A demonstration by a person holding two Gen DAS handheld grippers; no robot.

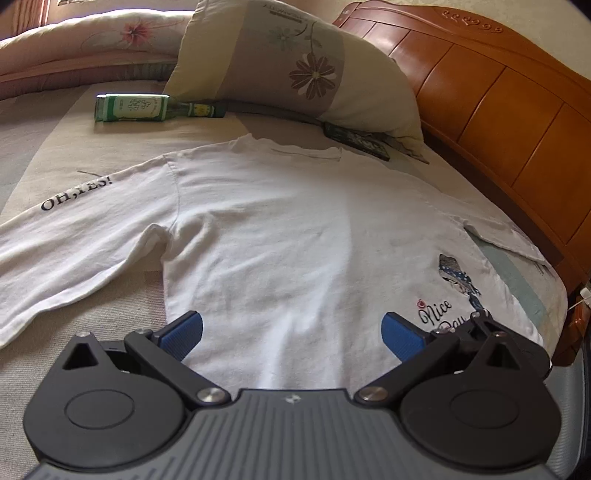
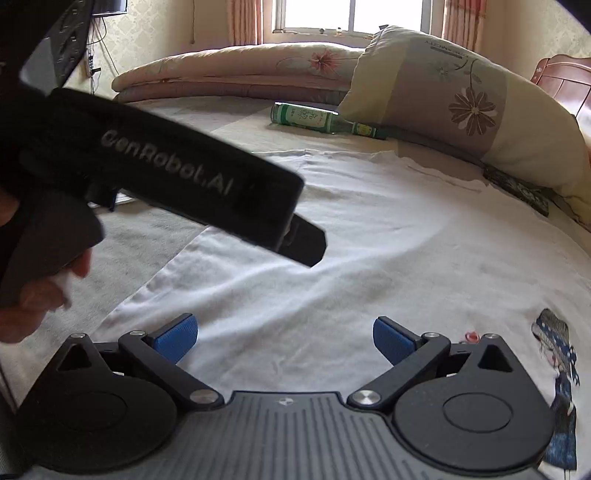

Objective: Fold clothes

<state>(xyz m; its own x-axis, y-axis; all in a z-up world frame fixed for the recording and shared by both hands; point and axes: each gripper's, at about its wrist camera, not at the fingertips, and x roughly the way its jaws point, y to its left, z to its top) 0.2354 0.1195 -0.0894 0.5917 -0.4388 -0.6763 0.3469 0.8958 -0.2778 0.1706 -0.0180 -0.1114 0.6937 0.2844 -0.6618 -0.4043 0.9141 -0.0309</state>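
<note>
A white long-sleeved shirt (image 1: 280,229) lies spread flat on the bed, collar toward the pillow. Its left sleeve (image 1: 74,229) reaches out to the left and carries the words "OH,YES!". A printed figure (image 1: 458,280) with "Nice Day" lettering marks the lower right of the body. My left gripper (image 1: 291,328) hovers open over the shirt's lower part, nothing between its blue pads. My right gripper (image 2: 284,332) is open too, over the same shirt (image 2: 388,251), with the print (image 2: 557,354) to its right. The left tool's black housing (image 2: 184,173) crosses the right wrist view, held by a hand (image 2: 37,302).
A green glass bottle (image 1: 147,107) lies on its side beyond the collar, beside a flowered pillow (image 1: 295,70). A dark flat object (image 1: 358,142) pokes out from under the pillow. A wooden headboard (image 1: 498,110) runs along the right. A folded quilt (image 2: 240,70) lies under the window (image 2: 351,14).
</note>
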